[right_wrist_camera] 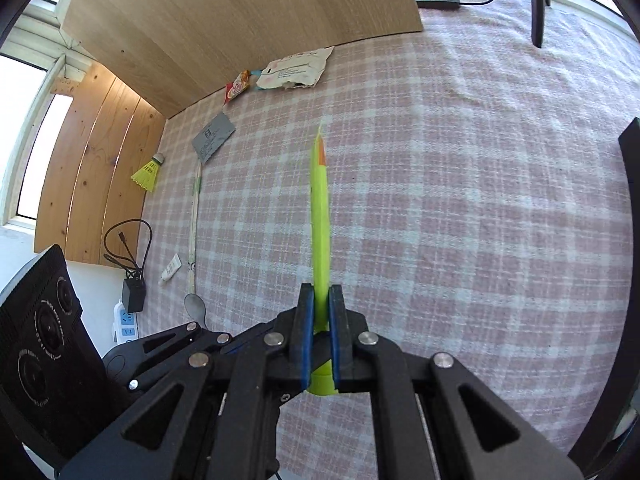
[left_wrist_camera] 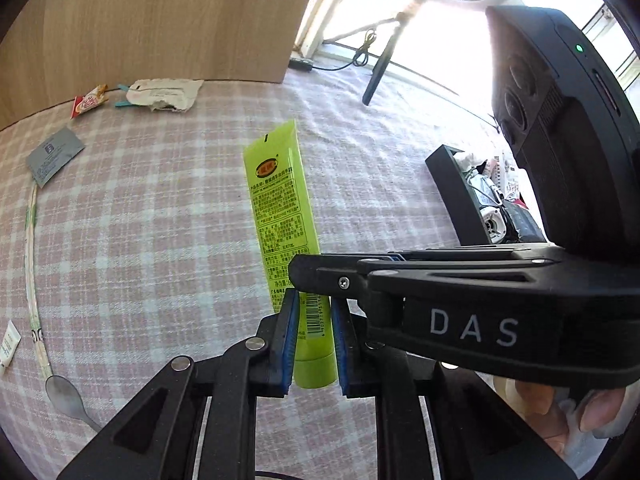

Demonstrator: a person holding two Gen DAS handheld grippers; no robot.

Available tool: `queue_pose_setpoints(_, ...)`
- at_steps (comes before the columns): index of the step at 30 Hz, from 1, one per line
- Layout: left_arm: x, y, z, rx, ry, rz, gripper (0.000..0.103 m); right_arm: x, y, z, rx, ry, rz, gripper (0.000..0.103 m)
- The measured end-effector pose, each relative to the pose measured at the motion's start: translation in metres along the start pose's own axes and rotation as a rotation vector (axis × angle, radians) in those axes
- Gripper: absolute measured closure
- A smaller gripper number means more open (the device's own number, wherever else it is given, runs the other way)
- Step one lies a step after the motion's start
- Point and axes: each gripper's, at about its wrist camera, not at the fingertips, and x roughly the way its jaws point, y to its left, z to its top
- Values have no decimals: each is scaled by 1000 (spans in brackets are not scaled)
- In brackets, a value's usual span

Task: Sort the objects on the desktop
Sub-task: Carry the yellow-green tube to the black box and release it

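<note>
A lime-green tube (left_wrist_camera: 282,208) with printed text and a barcode is held above the checked tablecloth. Both grippers grip it near its cap end. My left gripper (left_wrist_camera: 314,312) has its blue pads on either side of the tube. My right gripper (right_wrist_camera: 320,308) is shut on the same tube (right_wrist_camera: 321,216), seen edge-on in the right wrist view. In the left wrist view the right gripper's black body (left_wrist_camera: 460,300) crosses from the right, its fingers over the tube just ahead of my left pads.
On the cloth: a torn white packet (left_wrist_camera: 164,94), a red snack sachet (left_wrist_camera: 89,101), a grey card (left_wrist_camera: 54,156), a long wrapped spoon (left_wrist_camera: 34,280), a small white tube (left_wrist_camera: 9,344). A black box (left_wrist_camera: 472,196) of items stands right. A shuttlecock (right_wrist_camera: 148,170) and power strip (right_wrist_camera: 126,322) lie left.
</note>
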Motion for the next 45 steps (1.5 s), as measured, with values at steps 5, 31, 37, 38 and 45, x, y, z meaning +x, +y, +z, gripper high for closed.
queue_pose_setpoints(5,15,-94,26,89,-14,-42,88,-78,-66,-5,31,-75,-34,96)
queue_pose_setpoints(31,142,-365,55,365,130,-118,86,-264,-336,-55,273,-143,-243,91)
queue_pose_setpoints(37,127,-331,64,314,93,-64,86,-255,-325,-42,230,-142,-239,90)
queue_pose_setpoints(38,122,-323,65,305,86,-52,86,-253,-319,-39,212,-145,-246,90)
queue_pose_setpoints(45,87,-240,68,209,42,64,86,-229,-262,-16,84,-151,-272,89)
